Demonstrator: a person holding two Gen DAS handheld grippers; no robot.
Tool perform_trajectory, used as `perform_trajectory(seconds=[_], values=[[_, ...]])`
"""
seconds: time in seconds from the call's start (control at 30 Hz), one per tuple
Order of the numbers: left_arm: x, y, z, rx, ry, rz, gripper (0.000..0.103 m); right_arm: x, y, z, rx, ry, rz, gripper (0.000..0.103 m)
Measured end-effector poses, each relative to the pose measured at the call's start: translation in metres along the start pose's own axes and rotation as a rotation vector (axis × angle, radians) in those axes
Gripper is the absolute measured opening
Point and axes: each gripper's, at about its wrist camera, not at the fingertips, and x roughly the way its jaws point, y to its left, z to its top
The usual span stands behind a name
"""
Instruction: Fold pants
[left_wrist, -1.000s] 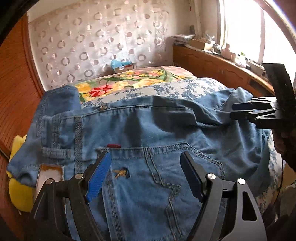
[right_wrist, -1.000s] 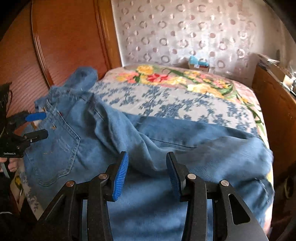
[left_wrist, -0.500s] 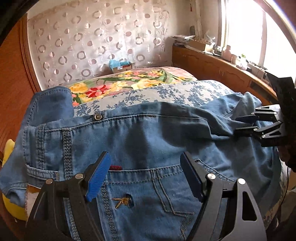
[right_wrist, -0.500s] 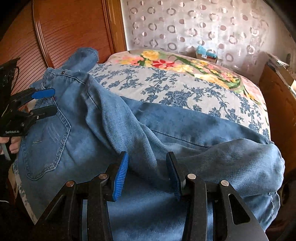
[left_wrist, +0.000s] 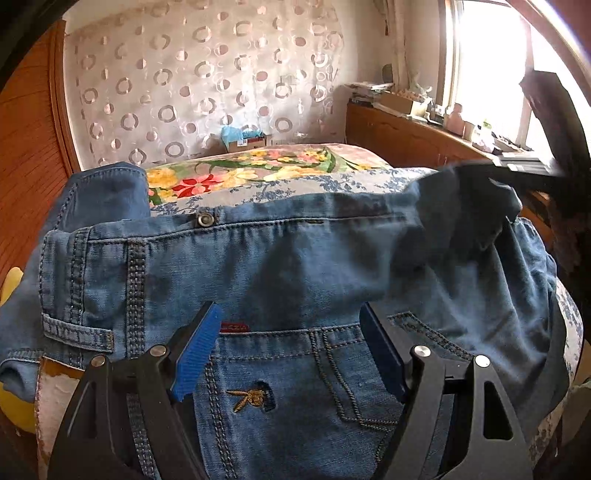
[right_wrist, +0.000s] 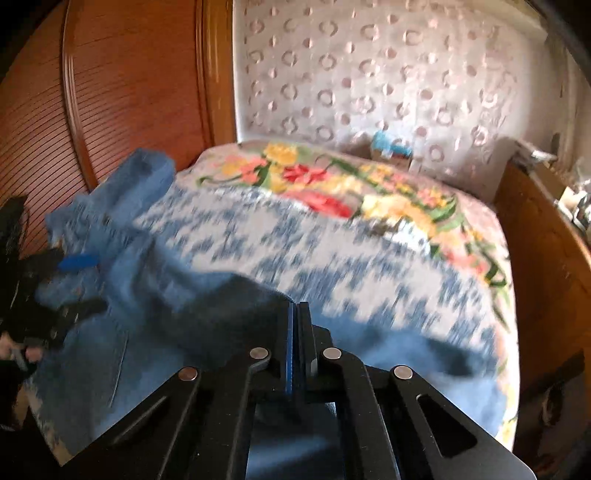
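Our right gripper (right_wrist: 295, 332) has just been closing and now pinches a fold of the faded blue denim pants (left_wrist: 295, 266), whose long axis runs sideways across the flowered bedspread (right_wrist: 369, 229). Beyond it, our left gripper (left_wrist: 291, 343) hovers wide apart, empty, over their waistband (left_wrist: 258, 229).

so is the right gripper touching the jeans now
Touching. The right wrist view shows the right gripper shut on a fold of the jeans, its fingers just closed.
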Motion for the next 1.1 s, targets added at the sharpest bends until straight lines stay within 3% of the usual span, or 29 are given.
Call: perform_trajectory(seconds=[0.13,0.27,0.4,0.5,0.63,0.8,0.93,1.1], values=[[-0.002,0.001,-0.001,-0.01,-0.013,0.006,0.078,0.014,-0.003,0.02,-0.006,-0.013,-0.047,0.001],[-0.003,0.002,-0.002,-0.016,-0.016,0.012,0.078,0.042,-0.004,0.021,0.012,0.051,-0.076,0.003],[-0.001,0.003,-0.001,-0.019,-0.011,0.017,0.078,0.04,-0.014,0.019,0.062,0.067,-0.107,0.03],[0.002,0.001,0.002,-0.01,-0.006,0.026,0.078,0.016,-0.031,0.016,0.12,0.039,-0.107,0.036],[0.004,-0.001,0.003,-0.01,-0.003,0.027,0.078,-0.025,-0.057,-0.011,0.2,0.01,-0.166,0.037],[0.007,-0.001,0.002,-0.008,0.005,0.033,0.078,-0.058,-0.082,-0.061,0.27,0.06,-0.268,0.037],[0.009,-0.002,0.001,-0.003,0.012,0.043,0.078,-0.068,-0.097,-0.096,0.349,0.102,-0.29,0.037],[0.011,-0.003,0.001,0.0,0.015,0.047,0.078,-0.071,-0.111,-0.116,0.447,0.109,-0.257,0.038]])
